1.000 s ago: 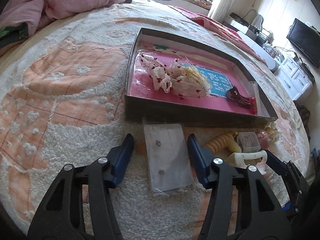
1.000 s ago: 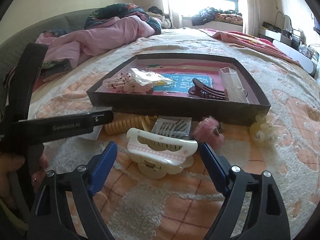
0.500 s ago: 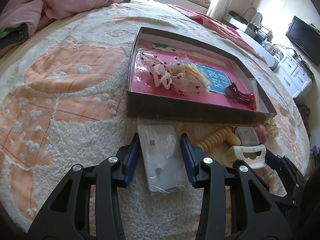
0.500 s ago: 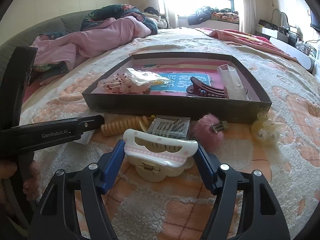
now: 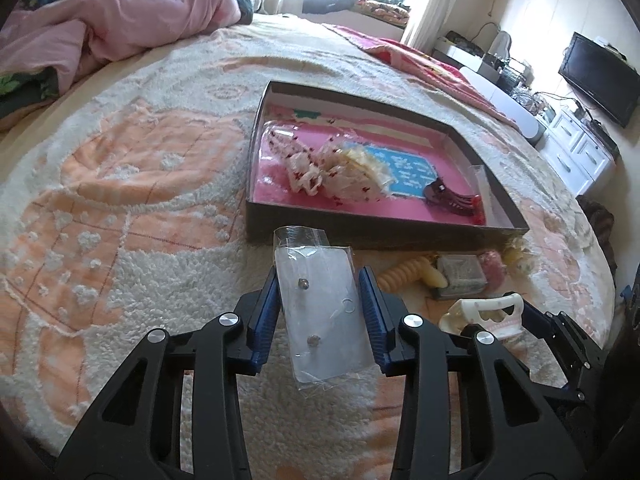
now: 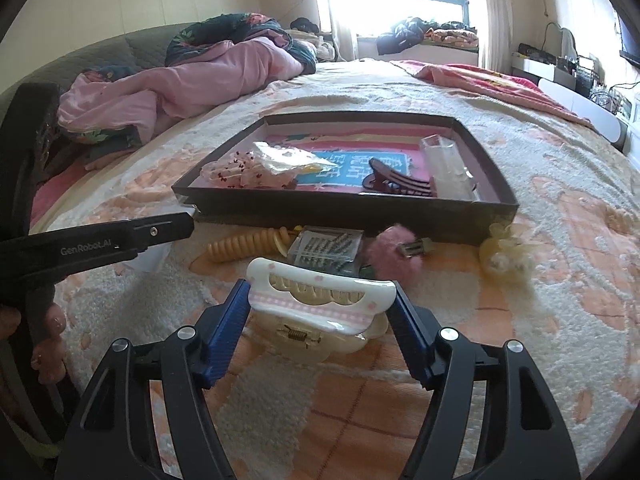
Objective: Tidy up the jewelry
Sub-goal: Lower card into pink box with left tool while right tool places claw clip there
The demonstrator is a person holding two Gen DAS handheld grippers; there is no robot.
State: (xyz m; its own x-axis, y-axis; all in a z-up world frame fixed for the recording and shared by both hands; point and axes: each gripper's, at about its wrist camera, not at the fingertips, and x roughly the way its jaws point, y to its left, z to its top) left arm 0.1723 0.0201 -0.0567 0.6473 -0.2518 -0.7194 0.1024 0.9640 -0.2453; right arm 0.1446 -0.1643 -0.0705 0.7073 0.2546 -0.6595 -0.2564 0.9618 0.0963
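Note:
My left gripper [image 5: 320, 312] is shut on a clear plastic packet of stud earrings [image 5: 324, 308] and holds it lifted off the bedspread. My right gripper [image 6: 320, 320] is shut on a white and pink hair claw clip [image 6: 320, 304], which also shows in the left wrist view [image 5: 486, 314]. The dark shallow box [image 5: 360, 236] with a pink floor lies just ahead. It holds crumpled clear bags [image 5: 336, 172], a dark red claw clip [image 5: 452, 198] and a clear case [image 6: 448, 168].
In front of the box lie a yellow coil hair tie [image 6: 244, 244], a clear box of hairpins [image 6: 326, 250], a pink fluffy clip [image 6: 396, 254] and a pale yellow scrunchie [image 6: 504, 254]. A pink duvet [image 6: 192, 80] is piled at the back left.
Both grippers have closed: the left on the earring packet and lifted it, the right on the white claw clip. Both have drawn closer to the box.

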